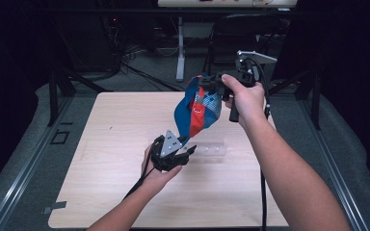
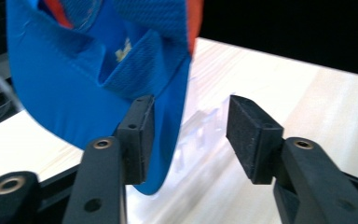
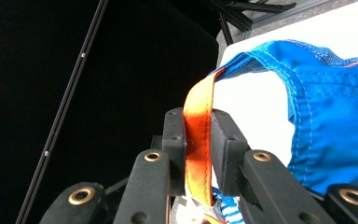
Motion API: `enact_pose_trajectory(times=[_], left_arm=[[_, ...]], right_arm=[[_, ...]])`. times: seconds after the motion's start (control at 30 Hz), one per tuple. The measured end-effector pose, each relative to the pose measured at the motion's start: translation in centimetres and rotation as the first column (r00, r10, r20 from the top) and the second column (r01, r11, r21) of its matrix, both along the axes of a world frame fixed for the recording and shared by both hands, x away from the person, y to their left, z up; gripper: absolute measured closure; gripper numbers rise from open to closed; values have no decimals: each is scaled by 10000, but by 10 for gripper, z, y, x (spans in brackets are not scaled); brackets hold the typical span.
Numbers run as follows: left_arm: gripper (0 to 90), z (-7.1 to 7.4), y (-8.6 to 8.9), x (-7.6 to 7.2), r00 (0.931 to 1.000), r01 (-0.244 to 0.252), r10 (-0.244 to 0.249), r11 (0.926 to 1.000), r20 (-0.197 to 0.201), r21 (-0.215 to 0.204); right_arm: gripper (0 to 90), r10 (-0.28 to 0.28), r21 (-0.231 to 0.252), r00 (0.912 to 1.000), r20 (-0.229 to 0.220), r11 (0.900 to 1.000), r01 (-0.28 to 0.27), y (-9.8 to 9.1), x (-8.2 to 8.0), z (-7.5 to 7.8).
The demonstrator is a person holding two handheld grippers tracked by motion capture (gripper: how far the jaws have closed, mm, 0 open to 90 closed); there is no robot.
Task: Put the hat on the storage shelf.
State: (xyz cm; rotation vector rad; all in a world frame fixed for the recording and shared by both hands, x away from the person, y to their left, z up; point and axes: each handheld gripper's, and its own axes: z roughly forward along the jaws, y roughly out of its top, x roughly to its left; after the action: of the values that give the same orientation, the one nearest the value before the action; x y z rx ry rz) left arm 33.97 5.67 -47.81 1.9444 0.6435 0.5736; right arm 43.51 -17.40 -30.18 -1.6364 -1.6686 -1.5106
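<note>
I am reaching my right arm forward, my right hand point(image 1: 244, 98) raising the right gripper point(image 1: 211, 85) above the far edge of the table point(image 1: 101, 144). It is clamping an orange strap point(image 3: 198, 140) of a blue cap point(image 1: 197, 108), which is hanging in the air. My left hand point(image 1: 156, 171) is holding the left gripper point(image 1: 185, 144) low, jaws apart around the cap's brim point(image 2: 93, 88). The white mark inside the cap is too blurred to read. A clear plastic piece point(image 1: 214, 149) is lying on the table beside it.
</note>
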Motion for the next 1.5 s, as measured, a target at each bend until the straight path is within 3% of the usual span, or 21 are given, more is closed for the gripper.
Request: enact_pose_trajectory(times=[0.1,0.27,0.4,0.53,0.63,0.77,0.87,1.0,1.3,1.5], left_arm=[[623,-1,-3,6,9992,-397,396,9987,38,326],[806,-1,-3,11,9993,-371,370,9977,26,559],[869,0,1,11,9996,-294,292,9972,47,684],[872,0,3,11,9997,-235,235,9959,13,871],[873,0,5,12,9998,-169,177,9968,-97,782],[873,1,8,14,9995,-160,176,9977,-244,663],[873,2,10,15,9993,-123,142,9983,-336,563],[873,3,12,15,9990,-10,33,9987,-452,514],[874,4,16,19,9972,134,-110,9994,-742,313],[875,6,17,20,9947,353,-337,9993,-972,143]], right_arm=[[777,9,-68,10000,-68,10000,-9,2,1,-1],[777,79,-255,9999,-110,9996,-81,1,1,-1],[778,158,-623,9994,-314,9979,-178,0,2,-1],[778,228,-1493,9988,-442,9884,-292,2,5,2],[777,383,-1892,9951,-916,9804,-551,6,9,5],[778,471,-2589,9875,-1502,9621,-853,14,15,8],[778,559,-2856,9801,-1906,9520,-1099,18,19,11],[777,444,-3188,9779,-2045,9415,-1094,22,23,15],[777,384,-3354,9722,-2308,9349,-1165,30,28,20],[777,325,-3300,9720,-2329,9375,-1104,34,33,20]])
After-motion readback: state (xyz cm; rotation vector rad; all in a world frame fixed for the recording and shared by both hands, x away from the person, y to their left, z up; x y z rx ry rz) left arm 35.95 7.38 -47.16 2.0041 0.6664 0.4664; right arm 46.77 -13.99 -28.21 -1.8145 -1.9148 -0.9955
